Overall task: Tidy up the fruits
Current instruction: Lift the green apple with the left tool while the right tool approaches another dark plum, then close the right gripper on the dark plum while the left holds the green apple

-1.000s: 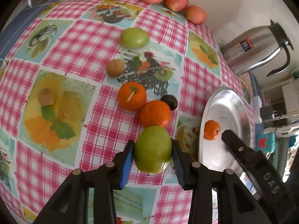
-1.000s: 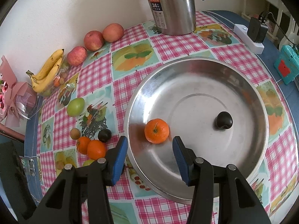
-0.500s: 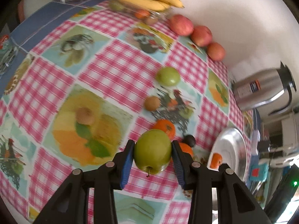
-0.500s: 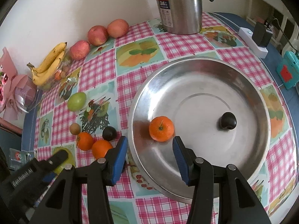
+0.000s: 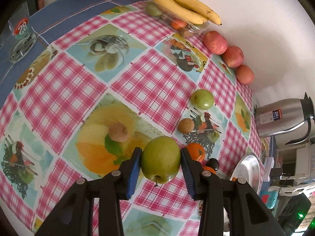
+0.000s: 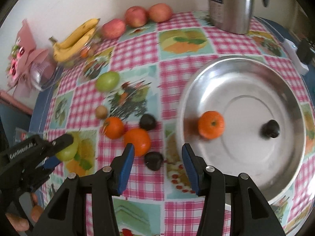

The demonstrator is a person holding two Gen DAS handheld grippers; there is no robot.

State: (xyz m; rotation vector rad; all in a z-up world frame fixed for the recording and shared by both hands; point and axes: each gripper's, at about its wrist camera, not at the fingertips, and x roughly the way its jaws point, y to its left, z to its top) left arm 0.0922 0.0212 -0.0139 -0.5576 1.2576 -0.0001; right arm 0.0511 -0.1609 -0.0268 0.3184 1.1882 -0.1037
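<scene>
The left gripper (image 5: pixel 161 164) has its jaws clamped on a green apple (image 5: pixel 161 162) — blue pads press its two sides, and its stem points down toward 6 o'clock in the left wrist view, so its stem axis runs roughly along the fingers. The apple hangs clear above the table (image 5: pixel 69 82).

Counted on the cloth: a second green apple (image 6: pixel 107 81), three red apples (image 5: pixel 215 42) along the wall, two brown kiwis (image 5: pixel 118 131), two oranges (image 6: pixel 137 141) side by side, two dark plums (image 6: pixel 147 121) and one bunch of bananas (image 5: pixel 183 5).

The steel plate (image 6: pixel 291 90) holds one orange (image 6: pixel 211 124) at 9 o'clock and one plum (image 6: pixel 271 128) right of centre.

The right gripper (image 6: pixel 158 164) tilts steeply down — jaws apart, nothing between the pads, just left of the plate's rim.
</scene>
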